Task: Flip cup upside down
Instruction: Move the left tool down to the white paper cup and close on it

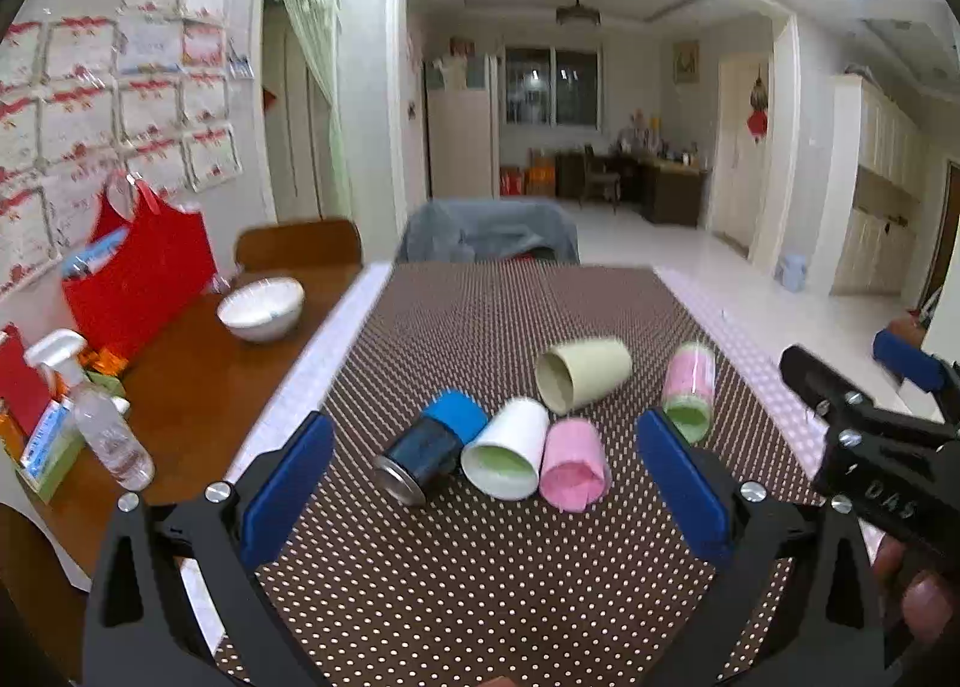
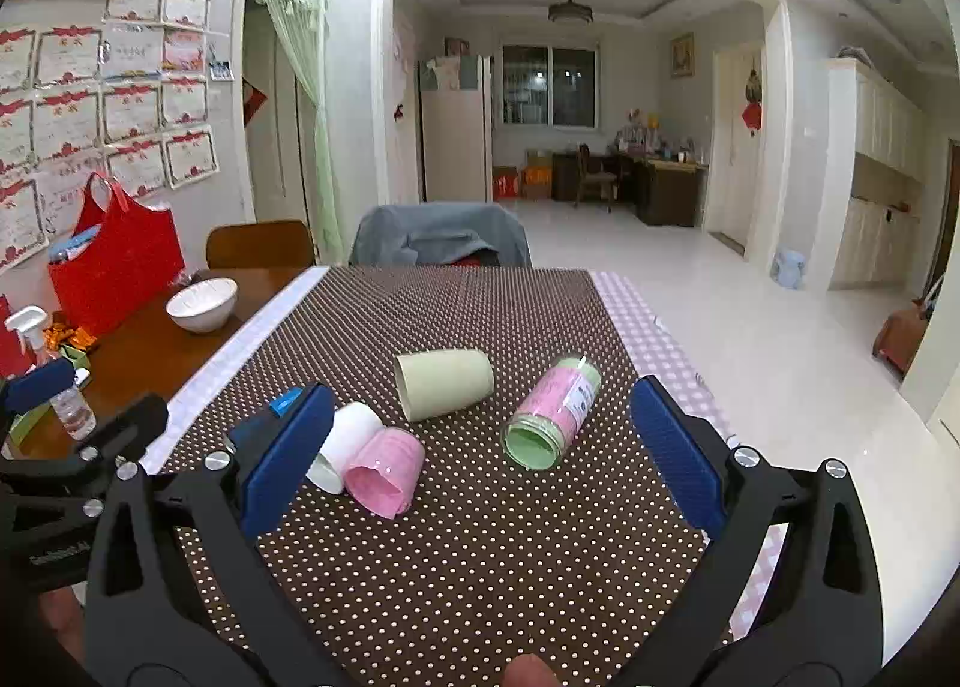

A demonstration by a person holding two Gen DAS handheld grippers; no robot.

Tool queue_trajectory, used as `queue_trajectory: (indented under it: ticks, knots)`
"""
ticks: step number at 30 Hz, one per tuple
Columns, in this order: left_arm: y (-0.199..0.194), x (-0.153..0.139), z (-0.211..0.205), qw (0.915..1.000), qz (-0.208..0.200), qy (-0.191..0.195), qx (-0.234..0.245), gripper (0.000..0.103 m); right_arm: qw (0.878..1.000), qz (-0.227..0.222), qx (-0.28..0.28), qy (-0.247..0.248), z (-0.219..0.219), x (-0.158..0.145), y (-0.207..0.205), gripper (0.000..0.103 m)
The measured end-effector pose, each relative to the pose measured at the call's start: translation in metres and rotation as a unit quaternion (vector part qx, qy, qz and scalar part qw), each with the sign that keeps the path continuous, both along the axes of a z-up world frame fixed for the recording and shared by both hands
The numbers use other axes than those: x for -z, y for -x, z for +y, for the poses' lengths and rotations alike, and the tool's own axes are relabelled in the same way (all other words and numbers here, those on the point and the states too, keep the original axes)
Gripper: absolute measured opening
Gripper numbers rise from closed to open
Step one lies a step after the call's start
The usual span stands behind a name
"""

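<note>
A brown tablecloth (image 2: 480,567) dotted in white is seen, edged by a pale lilac-and-white checked cloth (image 2: 654,339). On it are shown a cream cup (image 2: 444,384), a white cup (image 1: 507,450) lined in green, a pink cup (image 1: 575,465), a blue-capped dark can (image 1: 432,447) and a pink-and-green jar (image 2: 552,411). Blue pads (image 2: 288,447) on black frames are carried by both grippers, and a red bag (image 2: 114,261) and a white bowl (image 2: 201,303) are set on orange-brown wood (image 2: 138,351).
</note>
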State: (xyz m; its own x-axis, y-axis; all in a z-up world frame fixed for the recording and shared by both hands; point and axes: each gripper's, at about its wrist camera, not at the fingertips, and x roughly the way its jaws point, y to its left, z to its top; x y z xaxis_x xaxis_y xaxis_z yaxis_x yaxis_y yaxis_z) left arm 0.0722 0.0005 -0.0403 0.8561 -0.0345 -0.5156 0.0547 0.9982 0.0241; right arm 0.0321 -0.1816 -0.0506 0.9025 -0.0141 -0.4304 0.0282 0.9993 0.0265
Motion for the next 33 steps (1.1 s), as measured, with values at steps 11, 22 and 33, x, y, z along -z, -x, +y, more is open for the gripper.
queue_trajectory:
  ticks: [11,22,33]
  knots:
    - [-0.104,0.082,-0.007,0.9883,0.143,-0.007,0.051,0.099,0.997,0.072,0.011,-0.012,-0.015,0.048,-0.061,0.097]
    - [-0.172,0.132,-0.021,0.9708,0.220,-0.018,0.094,0.099,0.993,0.112,0.021,-0.018,-0.032,0.081,-0.093,0.097]
    - [-0.208,0.159,-0.018,0.9540,0.278,-0.017,0.111,0.084,0.992,0.124,0.016,-0.025,-0.032,0.090,-0.103,0.097]
